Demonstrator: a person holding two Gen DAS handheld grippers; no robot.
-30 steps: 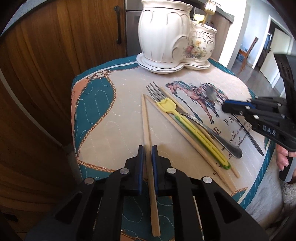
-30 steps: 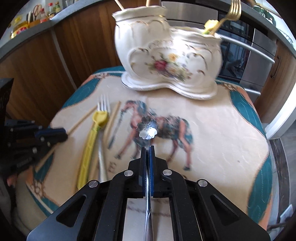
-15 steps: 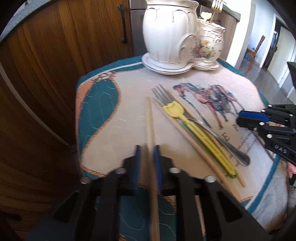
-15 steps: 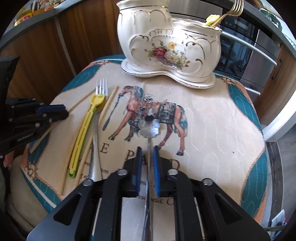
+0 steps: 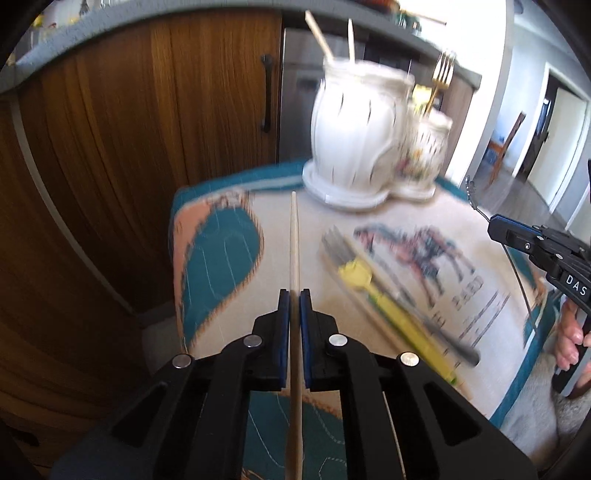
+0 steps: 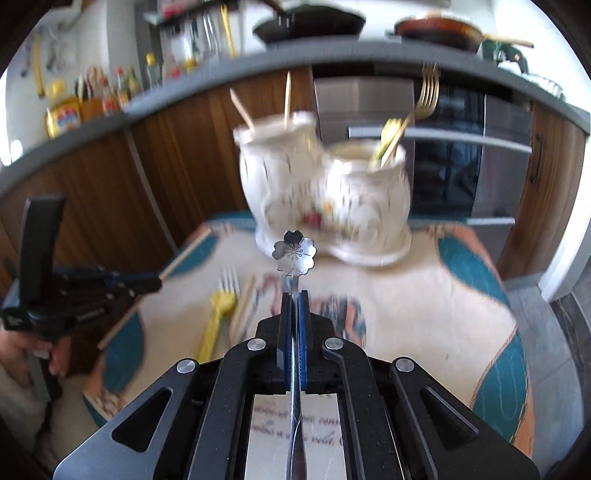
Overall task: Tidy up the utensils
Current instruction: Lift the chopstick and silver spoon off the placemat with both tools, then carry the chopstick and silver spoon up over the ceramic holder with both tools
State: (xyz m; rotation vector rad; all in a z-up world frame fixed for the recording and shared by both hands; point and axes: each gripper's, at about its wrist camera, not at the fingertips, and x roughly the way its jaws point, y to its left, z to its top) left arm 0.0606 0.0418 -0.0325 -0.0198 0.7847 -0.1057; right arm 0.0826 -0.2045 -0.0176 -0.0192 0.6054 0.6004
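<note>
Utensils are split: the left gripper clamps a pale wooden chopstick, and the right gripper, lettered "DAS", clamps a steel flower-headed spoon. On the horse-print quilted mat lie a silver fork and yellow plastic spoon. Behind stands a white floral ceramic holder.

Home kitchen: wood cabinets, steel oven, pans and condiment bottles on counter.

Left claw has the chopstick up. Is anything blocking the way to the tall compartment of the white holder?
Nothing visible. The left claw holds the chopstick above the mat, open air ahead to the holder, whose tall compartment already has two sticks.
</note>
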